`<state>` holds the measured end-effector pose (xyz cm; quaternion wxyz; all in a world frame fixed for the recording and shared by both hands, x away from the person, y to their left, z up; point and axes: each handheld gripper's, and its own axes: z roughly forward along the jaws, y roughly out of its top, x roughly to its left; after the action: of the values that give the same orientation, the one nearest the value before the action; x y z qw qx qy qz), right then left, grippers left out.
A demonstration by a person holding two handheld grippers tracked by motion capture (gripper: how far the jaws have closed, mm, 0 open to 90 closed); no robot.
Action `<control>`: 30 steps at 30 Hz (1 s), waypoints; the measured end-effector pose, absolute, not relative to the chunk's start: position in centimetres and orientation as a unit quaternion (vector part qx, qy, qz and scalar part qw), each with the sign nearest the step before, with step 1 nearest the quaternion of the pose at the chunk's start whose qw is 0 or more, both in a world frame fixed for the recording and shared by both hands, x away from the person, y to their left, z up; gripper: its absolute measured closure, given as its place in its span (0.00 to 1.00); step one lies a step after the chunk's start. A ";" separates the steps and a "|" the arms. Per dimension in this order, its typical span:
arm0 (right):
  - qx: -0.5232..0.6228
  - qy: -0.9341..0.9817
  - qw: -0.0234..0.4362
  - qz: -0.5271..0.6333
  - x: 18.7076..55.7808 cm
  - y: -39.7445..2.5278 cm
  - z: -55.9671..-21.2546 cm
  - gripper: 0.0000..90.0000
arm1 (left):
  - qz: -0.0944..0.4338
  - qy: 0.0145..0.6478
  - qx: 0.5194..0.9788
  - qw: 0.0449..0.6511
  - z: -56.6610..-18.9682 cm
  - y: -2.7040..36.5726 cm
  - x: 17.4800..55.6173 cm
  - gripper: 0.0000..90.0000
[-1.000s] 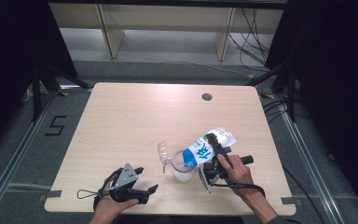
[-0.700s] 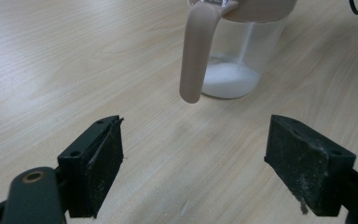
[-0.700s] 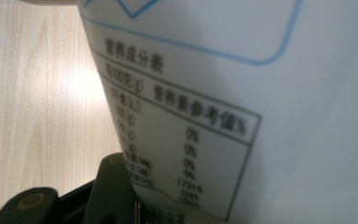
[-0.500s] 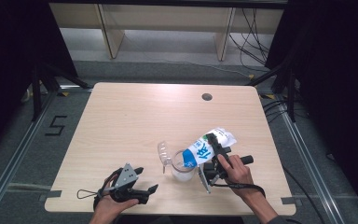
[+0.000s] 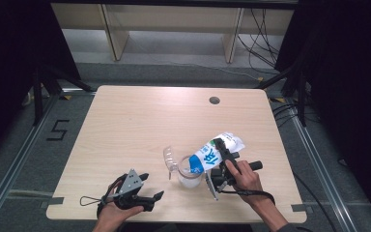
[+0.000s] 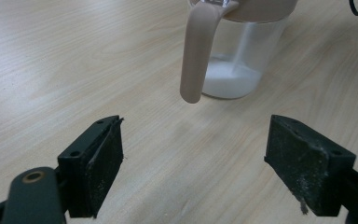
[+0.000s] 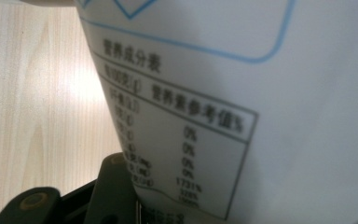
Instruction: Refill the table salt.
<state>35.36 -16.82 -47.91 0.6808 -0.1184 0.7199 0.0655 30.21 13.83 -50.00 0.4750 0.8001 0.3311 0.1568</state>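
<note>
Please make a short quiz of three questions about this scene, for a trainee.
1. True or false: the bag is tilted with its mouth over the jug.
2. The left gripper is: A) shut on the jug handle; B) open, holding nothing; C) shut on the bag.
3. Fill in: the white powder lies at the ____ of the jug.

Key: 1 true. 2 B. 3 bottom. The right gripper holds the bag, and the table carries the jug.
</note>
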 end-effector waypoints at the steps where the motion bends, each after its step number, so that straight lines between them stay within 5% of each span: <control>1: -0.119 0.720 0.681 0.065 35.4 -16.8 -47.9 0.64 | 0.157 0.331 0.800 0.475 -50.0 13.8 30.2 0.20; 30: -0.105 0.719 0.682 0.087 35.6 -17.1 -48.3 0.65 | 0.157 0.334 0.798 0.477 -49.9 13.8 30.2 0.20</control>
<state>35.56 -17.09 -48.28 0.6817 -0.1049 0.7189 0.0871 30.16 13.79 -49.94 0.4771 0.7976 0.3342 0.1567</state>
